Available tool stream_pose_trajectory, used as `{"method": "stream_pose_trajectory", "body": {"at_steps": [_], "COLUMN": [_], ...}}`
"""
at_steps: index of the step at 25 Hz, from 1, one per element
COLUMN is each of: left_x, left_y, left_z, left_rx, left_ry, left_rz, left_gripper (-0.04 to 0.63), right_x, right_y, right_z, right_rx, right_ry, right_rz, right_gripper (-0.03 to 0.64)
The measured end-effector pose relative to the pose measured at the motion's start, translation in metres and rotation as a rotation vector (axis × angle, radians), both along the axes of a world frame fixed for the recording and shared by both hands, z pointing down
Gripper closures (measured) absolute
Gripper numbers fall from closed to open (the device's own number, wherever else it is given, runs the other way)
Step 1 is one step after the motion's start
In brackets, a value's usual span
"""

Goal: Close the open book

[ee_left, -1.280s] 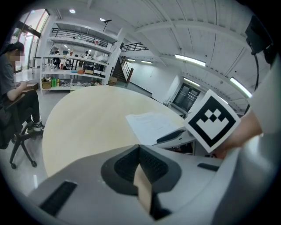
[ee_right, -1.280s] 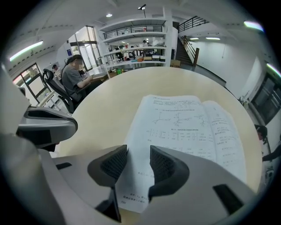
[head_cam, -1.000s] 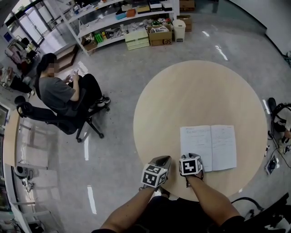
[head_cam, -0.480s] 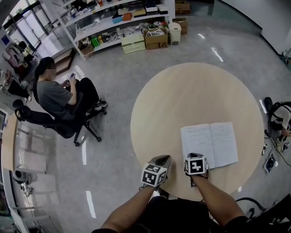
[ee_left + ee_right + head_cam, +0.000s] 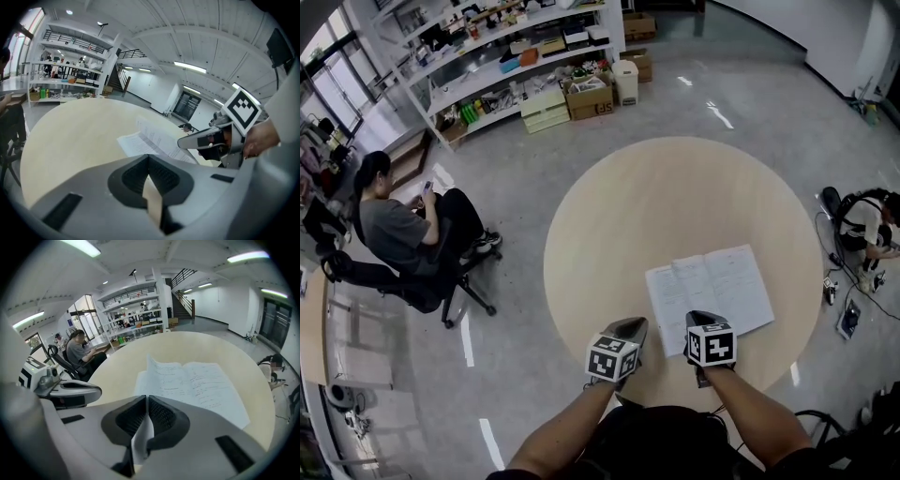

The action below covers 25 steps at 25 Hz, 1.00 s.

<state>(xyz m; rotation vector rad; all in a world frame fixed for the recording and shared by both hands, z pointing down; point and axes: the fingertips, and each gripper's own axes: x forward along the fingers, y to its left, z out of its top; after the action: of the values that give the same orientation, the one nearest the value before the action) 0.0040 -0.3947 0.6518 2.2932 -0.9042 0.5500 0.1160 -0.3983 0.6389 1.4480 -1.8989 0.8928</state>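
The open book lies flat on the round wooden table, white pages up, towards the near right. My right gripper is at the book's near left corner. Its jaws have just been closing, and they are now shut on a white page. That page rises off the left half of the book. The right gripper is held above the table. My left gripper hovers just left of the book, shut and holding nothing. Seen from the left gripper, the book and the right gripper lie ahead.
A person sits on an office chair on the floor to the left. Shelves and cardboard boxes stand at the back. Another person and cables are on the floor right of the table. The table's near edge is just under my hands.
The right gripper has closed on the book's left page at its near corner and risen with it. The left gripper drifted a little. The head view has shifted.
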Motion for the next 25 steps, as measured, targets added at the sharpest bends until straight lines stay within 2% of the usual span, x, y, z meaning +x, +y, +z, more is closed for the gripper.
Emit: {"method": "stream_pose_trajectory", "body": {"at_steps": [6, 12, 25], "left_x": [0.038, 0.063, 0.073], "left_y": [-0.002, -0.002, -0.004], "left_z": [-0.011, -0.019, -0.018], "left_rx": [0.021, 0.037, 0.009], "left_ry": [0.006, 0.004, -0.042], "left_rz": [0.055, 0.088, 0.047], "left_gripper": [0.606, 0.606, 0.606], "right_x": [0.046, 0.114, 0.225], "right_y": [-0.003, -0.006, -0.007], "right_z": [-0.035, -0.034, 0.006], "right_rx": [0.046, 0.039, -0.006], "right_ry": [-0.145, -0.195, -0.359], "right_rz": [0.113, 0.214, 0.371], "right_gripper": [0.595, 0.595, 0.595]}}
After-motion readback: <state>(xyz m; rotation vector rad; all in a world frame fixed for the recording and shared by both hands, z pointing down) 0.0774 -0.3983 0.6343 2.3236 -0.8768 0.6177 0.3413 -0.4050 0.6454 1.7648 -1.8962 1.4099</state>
